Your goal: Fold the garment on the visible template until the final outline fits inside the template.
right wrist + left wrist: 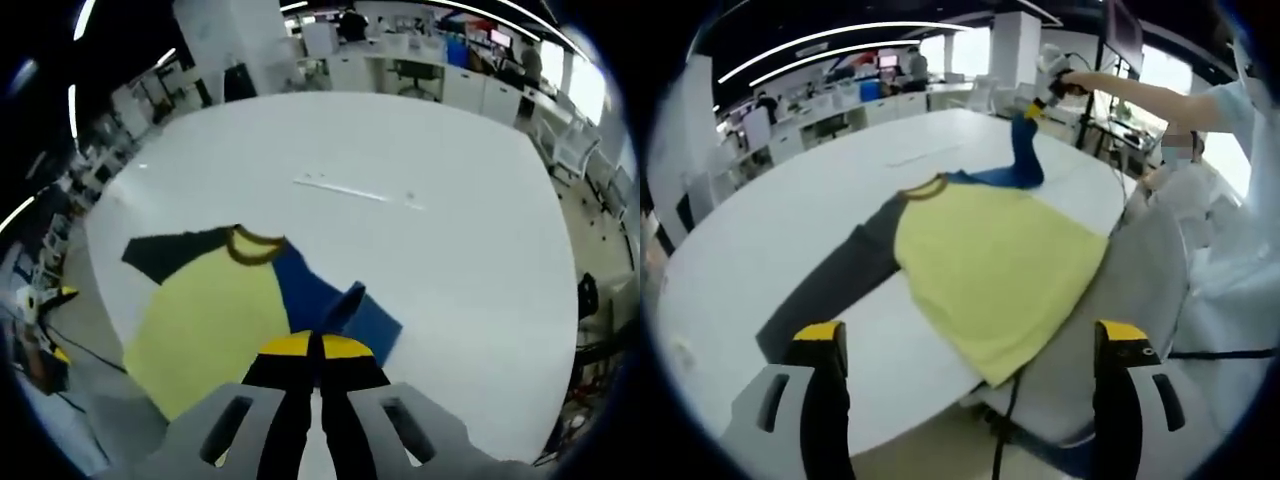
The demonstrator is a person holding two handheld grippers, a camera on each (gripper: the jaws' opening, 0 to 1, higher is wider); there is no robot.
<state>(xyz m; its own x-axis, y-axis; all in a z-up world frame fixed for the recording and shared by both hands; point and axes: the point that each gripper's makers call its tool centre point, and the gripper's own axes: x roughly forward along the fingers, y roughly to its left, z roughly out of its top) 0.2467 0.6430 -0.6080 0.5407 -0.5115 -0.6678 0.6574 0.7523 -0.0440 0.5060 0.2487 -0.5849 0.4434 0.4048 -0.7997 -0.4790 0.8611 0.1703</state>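
Garment (990, 260): a long-sleeved shirt with a yellow body, 1 grey sleeve and 1 blue sleeve, lying on the white table (790, 210). Its hem end hangs over the near table edge in the left gripper view.
Blue sleeve (335, 310): lifted off the table, rising as a limp column to the right gripper (1045, 95), which shows far across the table in the left gripper view.
Grey sleeve (835, 285): stretched flat on the table, running out towards the left gripper's side.
Collar (925, 188): a brown ribbed band, flat, at the far end of the yellow body.
Template: I cannot make out a clear outline; only a faint pale strip (345, 187) lies on the table beyond the shirt.
Left gripper (970, 345): jaws spread wide, nothing between them, held above the hem end and apart from the cloth.
Right gripper (315, 348): yellow-tipped jaws pressed together on the blue sleeve's cuff end.
Handling: the shirt looks light, soft and floppy, with no stiffness; it will drape and drag, not slide as 1 piece. It looks neither fragile nor slippery.
Where to hold: cuffs, hem corners and shoulder seams, pinched through 1 or 2 layers near an edge. The overhanging hem probably needs pulling back onto the table.
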